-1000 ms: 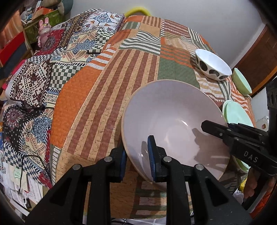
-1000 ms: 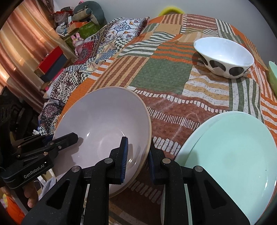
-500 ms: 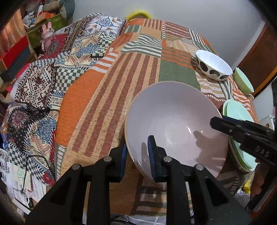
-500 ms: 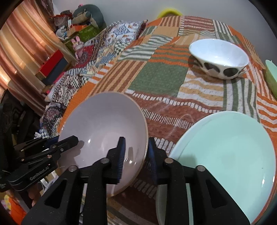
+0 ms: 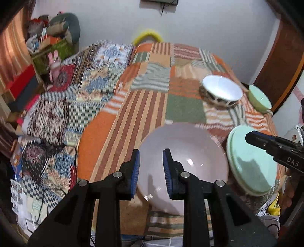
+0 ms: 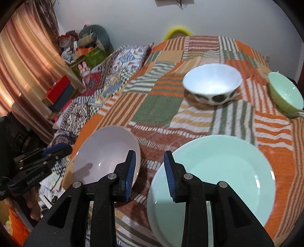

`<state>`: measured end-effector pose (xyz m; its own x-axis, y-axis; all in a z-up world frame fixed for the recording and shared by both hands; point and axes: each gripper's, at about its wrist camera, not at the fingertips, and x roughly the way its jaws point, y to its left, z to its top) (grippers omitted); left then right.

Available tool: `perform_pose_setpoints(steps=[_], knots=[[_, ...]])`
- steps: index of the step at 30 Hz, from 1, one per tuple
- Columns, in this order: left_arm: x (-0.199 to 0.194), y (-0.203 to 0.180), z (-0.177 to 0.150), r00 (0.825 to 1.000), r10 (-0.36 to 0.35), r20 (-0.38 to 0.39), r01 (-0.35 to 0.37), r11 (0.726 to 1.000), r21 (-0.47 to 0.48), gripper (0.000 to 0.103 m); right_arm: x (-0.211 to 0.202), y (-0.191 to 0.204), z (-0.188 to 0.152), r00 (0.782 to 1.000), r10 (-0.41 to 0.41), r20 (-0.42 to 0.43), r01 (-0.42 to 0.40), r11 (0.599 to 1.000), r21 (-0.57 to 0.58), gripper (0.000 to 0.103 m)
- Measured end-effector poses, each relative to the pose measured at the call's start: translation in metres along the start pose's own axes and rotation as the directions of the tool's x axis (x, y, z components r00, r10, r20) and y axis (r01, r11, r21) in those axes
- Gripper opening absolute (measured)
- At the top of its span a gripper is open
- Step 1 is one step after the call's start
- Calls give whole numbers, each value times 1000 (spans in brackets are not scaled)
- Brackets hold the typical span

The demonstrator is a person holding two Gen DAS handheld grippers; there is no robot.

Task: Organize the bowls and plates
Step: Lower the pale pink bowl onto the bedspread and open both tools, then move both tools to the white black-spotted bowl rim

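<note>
Surface: a patchwork cloth (image 6: 157,110) of orange, green and striped squares covers the table, filling the middle of both views.
Pink bowl: the pink bowl (image 5: 182,163) sits on the cloth at lower centre of the left wrist view, lower left of the right wrist view.
Green plate: the green plate (image 6: 224,174) lies just beside the pink bowl, lower right in the right wrist view.
Spotted bowl: the spotted bowl (image 6: 211,86) stands upper right of centre.
Green bowl: the green bowl (image 6: 285,95) sits at the right edge.
Left gripper: the left gripper (image 5: 151,171) is parted, nothing between its pads, over the pink bowl's near rim.
Right gripper: the right gripper (image 6: 150,173) is likewise spread and empty, between bowl and plate.
Room: white wall (image 6: 133,17) across the top, striped curtain (image 6: 20,62) upper left, a patterned quilt (image 5: 57,106) at left, a wooden door (image 5: 281,62) upper right.
</note>
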<state>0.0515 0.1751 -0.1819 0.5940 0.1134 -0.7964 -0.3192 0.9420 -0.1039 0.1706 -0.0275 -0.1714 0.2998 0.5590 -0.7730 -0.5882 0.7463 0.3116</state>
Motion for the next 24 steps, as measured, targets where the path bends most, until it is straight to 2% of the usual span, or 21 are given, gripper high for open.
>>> perform_pose_setpoints(steps=[4,8,10,15,24], knots=[[-14,-17,16,999,-19,48,17,999,36,25,-20,-10,5,999,-8,51,8,1000,8,28],[-24,-38,30,995,-43,92,36,996,78,32,-41,-22,13,994,-23,111,21,1000,19,30],[-29,-51,39,992,-55,116,41,992,121,36,-50,-29,17,989,-31,146,27,999,25,38],[-38,-76,61,981,-70,181,36,982,185,46,-67,-48,30,975,-77,206,69,997,45,39],[-22,-109,99,973,-130,191,86,971,221,49,-77,-79,51,959,-136,247,119,989,82,39]])
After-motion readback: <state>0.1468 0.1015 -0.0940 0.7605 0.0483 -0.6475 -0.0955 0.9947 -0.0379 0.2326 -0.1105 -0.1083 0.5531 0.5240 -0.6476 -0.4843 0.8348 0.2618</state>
